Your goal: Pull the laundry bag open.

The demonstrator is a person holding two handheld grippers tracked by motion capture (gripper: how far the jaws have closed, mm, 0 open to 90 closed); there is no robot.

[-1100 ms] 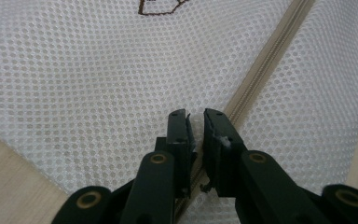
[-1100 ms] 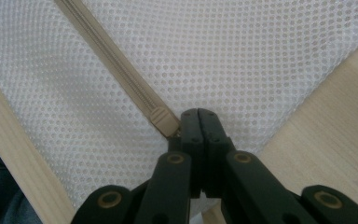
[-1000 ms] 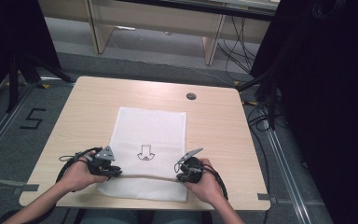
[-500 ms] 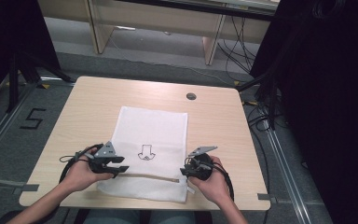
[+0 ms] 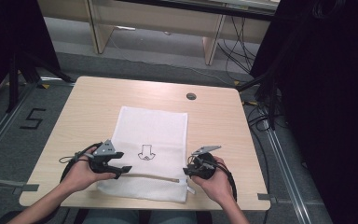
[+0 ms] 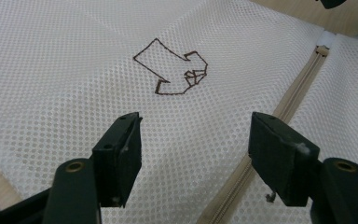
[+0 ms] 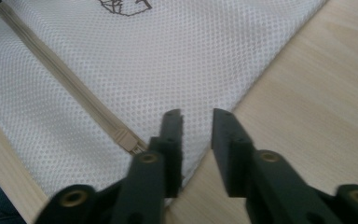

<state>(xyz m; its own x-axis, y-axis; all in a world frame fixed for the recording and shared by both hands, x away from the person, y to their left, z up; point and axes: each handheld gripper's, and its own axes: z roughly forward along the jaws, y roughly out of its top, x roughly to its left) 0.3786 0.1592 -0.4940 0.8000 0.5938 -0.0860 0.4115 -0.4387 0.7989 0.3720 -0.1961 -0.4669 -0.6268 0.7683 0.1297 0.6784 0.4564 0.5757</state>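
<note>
A white mesh bag (image 5: pixel 151 144) lay flat on the wooden worktop (image 5: pixel 84 107), marked with a brown arrow outline (image 6: pixel 172 70) and crossed near its front edge by a beige zipper (image 7: pixel 70 88). The left tool (image 6: pixel 193 154) hovered with jaws wide apart; the right tool (image 7: pixel 196 122) stood slightly apart over the bag's corner.

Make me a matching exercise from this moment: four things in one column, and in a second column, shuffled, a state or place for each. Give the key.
Column 1
1. left gripper
2. right gripper
3. zipper
4. arrow drawing

Column 2
A. beige strip running across the mesh bag near its close edge
B. jaws set wide apart, over the mesh
C. brown outline on the middle of the bag
D. jaws only a narrow gap apart, at the bag's edge by the zipper's end

Pairs: 1-B, 2-D, 3-A, 4-C
</note>
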